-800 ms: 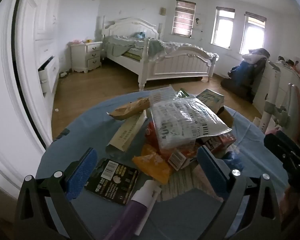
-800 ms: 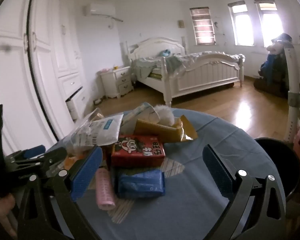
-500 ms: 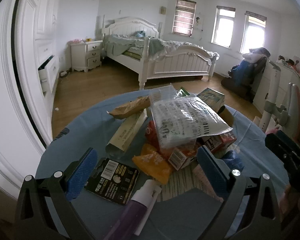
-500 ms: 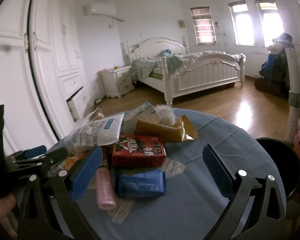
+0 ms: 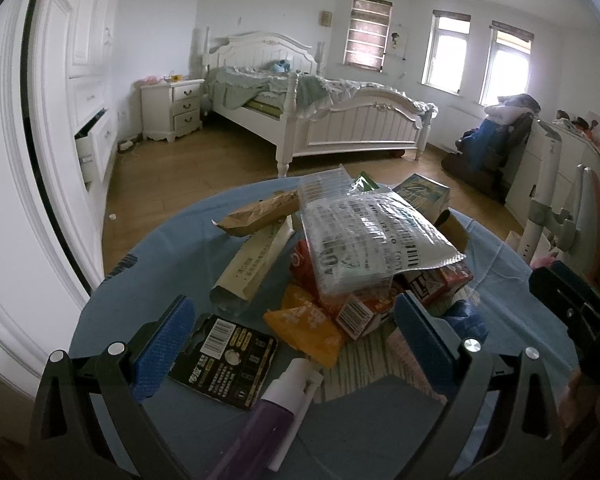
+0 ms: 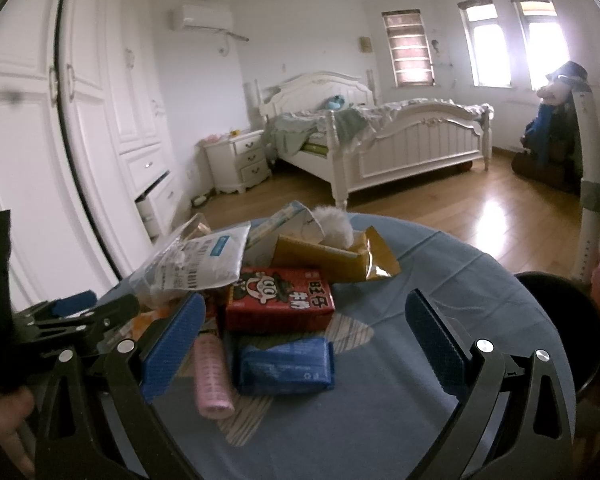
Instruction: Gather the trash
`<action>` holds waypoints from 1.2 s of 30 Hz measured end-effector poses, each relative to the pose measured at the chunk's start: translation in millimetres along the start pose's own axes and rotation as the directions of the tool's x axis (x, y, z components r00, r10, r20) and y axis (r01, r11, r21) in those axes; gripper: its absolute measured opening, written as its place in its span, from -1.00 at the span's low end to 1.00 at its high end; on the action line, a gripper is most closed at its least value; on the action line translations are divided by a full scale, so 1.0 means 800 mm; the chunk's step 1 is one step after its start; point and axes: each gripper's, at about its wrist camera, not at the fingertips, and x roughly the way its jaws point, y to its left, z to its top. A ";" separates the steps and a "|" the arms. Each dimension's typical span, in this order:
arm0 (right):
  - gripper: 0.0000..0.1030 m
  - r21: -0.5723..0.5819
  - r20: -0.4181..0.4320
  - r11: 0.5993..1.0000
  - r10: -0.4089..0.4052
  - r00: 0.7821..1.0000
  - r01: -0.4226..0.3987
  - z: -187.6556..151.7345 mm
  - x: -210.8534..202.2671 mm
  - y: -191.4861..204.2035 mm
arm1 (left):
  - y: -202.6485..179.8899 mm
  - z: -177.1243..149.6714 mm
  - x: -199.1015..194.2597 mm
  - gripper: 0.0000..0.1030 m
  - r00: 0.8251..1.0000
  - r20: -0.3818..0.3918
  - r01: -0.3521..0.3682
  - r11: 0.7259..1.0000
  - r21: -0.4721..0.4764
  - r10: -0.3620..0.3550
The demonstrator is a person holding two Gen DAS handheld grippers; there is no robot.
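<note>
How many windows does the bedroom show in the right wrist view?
3: a blind-covered window above the bed, then two bright windows to its right. Others may lie outside the view.

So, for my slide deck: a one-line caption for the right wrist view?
Open right gripper hovers over a trash pile on a blue table.

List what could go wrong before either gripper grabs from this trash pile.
1. The clear barcode bag lies on top of the red carton and other wrappers; pulling lower items may topple the pile.
2. The purple spray bottle lies on its side near the table edge and could roll off if the left gripper nudges it.
</note>
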 end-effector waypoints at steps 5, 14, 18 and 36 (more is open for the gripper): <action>0.92 0.000 -0.013 1.000 -0.002 1.000 0.002 0.001 0.000 -0.001 | -0.001 0.001 0.001 0.91 1.000 -0.003 0.001 1.000 -0.003 -0.001; 0.92 0.001 -0.021 1.000 -0.002 1.000 0.002 0.001 -0.003 -0.003 | 0.001 -0.007 -0.002 0.91 1.000 -0.001 0.004 1.000 0.001 -0.004; 0.92 0.006 -0.019 1.000 0.002 1.000 -0.002 0.001 -0.004 -0.004 | 0.000 -0.007 -0.003 0.91 1.000 -0.003 0.004 1.000 0.002 -0.004; 0.67 -0.488 -0.464 0.661 0.358 0.810 -0.571 0.122 0.118 0.053 | 0.010 0.061 0.050 0.90 0.910 -0.216 0.336 0.935 -0.114 -0.353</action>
